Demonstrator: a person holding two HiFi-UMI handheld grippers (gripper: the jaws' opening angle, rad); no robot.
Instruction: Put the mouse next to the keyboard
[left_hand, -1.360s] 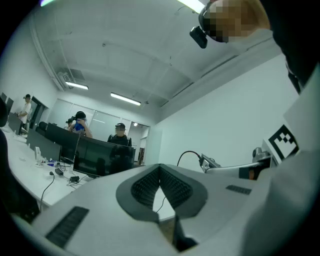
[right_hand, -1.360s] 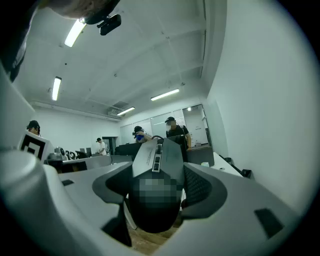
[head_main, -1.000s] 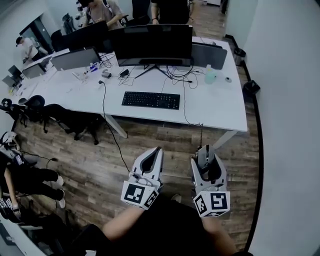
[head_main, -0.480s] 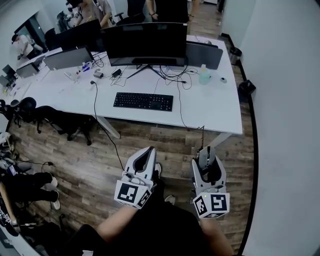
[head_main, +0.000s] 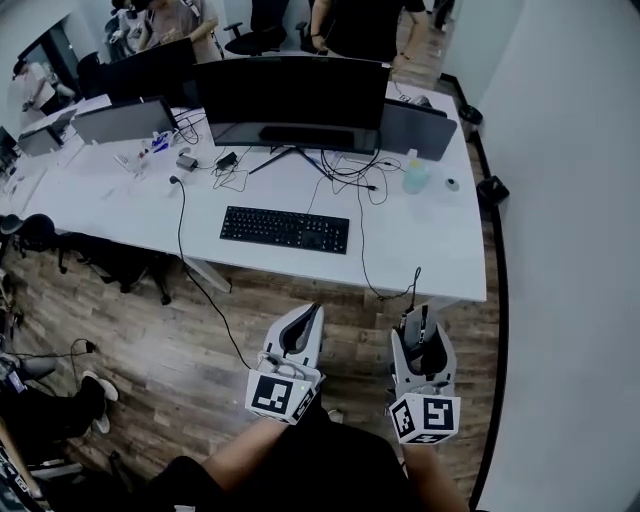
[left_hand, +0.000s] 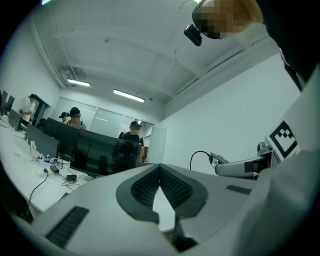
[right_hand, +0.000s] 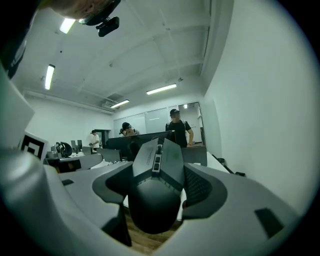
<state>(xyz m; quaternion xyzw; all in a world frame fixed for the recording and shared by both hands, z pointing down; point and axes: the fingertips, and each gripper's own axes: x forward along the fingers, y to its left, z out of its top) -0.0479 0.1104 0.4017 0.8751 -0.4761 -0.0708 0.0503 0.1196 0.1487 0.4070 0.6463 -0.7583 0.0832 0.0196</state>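
Clamping the black mouse (right_hand: 154, 192) in the right gripper (head_main: 417, 322), with a jaw pressed on each flank and the mouse's nose pointing to 12 o'clock in the head view. Trailing a thin cable (head_main: 416, 283) from that nose up toward 12 o'clock. Holding the left gripper (head_main: 310, 318) at 9 o'clock of the right one, apart from it, with jaws closed together at the tips and nothing between them. Hovering both above the wood floor (head_main: 190, 330), short of the white desk (head_main: 430, 245). Lying on that desk at 11 o'clock of the mouse and well apart from it: the black keyboard (head_main: 285, 229). Standing at 12 o'clock of the keyboard: a wide dark monitor (head_main: 292, 100). Sitting at 2 o'clock of the keyboard, near the desk's right end: a pale green bottle (head_main: 415, 177). Seen at 12 o'clock beyond the monitor: people (head_main: 360, 20) at further desks.
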